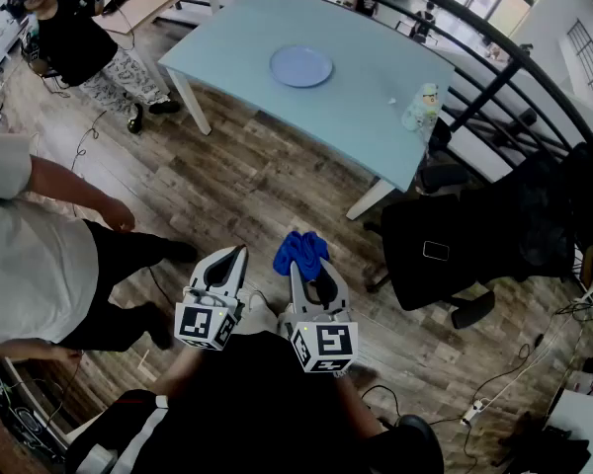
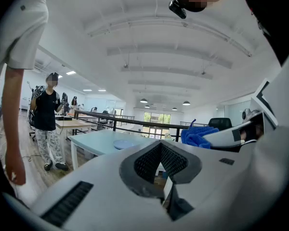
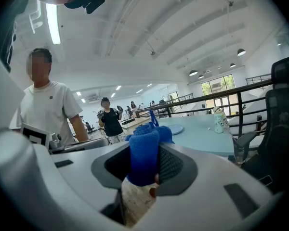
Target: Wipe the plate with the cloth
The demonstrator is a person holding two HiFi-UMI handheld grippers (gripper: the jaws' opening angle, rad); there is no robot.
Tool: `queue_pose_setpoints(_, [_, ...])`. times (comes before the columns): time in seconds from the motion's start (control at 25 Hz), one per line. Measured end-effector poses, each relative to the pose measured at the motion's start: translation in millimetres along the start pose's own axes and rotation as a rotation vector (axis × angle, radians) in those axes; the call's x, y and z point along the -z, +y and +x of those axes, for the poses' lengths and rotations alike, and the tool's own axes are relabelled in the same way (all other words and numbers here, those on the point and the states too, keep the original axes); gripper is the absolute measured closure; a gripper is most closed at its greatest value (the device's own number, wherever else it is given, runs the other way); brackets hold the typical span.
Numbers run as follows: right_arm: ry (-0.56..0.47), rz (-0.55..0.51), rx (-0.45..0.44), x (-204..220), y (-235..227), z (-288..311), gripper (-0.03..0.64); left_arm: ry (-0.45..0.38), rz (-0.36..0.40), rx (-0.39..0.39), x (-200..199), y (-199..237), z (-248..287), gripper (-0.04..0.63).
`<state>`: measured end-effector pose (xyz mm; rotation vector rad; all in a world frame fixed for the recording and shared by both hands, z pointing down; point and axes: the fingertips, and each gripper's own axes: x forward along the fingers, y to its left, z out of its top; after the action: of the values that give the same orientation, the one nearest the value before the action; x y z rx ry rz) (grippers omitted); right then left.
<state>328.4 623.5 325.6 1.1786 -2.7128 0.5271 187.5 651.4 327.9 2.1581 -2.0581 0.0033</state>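
Right gripper point(image 1: 306, 267) up close, clamped on the blue cloth point(image 1: 298, 250), which is bunched between its jaws. Left gripper point(image 1: 239, 255) is just beside it, jaws pressed together on nothing. Plate point(image 1: 300, 66) sits on the pale blue table point(image 1: 376, 107), well apart from both, so this looks like the carry, wiping not yet begun. Next move calls for closing in on the table and lowering the cloth onto the plate. No brand or writing readable, only square markers on the cubes

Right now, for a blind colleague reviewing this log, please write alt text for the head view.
The right gripper holds a blue cloth above a wood floor; the left gripper beside it is shut and empty. Ahead stands a pale blue table with a blue plate on it.
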Motion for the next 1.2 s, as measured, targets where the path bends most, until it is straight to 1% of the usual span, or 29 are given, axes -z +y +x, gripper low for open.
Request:
queue_pose_setpoints(0.12, [-0.005,-0.005,-0.012,-1,9,2,0.497,-0.021,0.023,0.005,-11,4,0,0.595])
queue_pose_setpoints(0.44, [-0.005,0.008,-0.003,3,13,2,0.497,-0.004,0.007,0.005,-6,5,-7,0.595])
queue_pose_setpoints(0.68, [-0.009,0.015,-0.013,6,9,2,0.497,-0.018,0.023,-0.018,-6,7,-7,0.594])
queue_pose_setpoints(0.88, [-0.028,0.013,-0.033,-3,2,-2,0.497,-0.032,0.035,-0.045,-13,-2,-8,0.594])
queue_pose_setpoints(1.2, [-0.046,-0.013,-0.068,-5,-5,-5,0.497,-0.071,0.041,-0.093,-14,-9,-13,0.595])
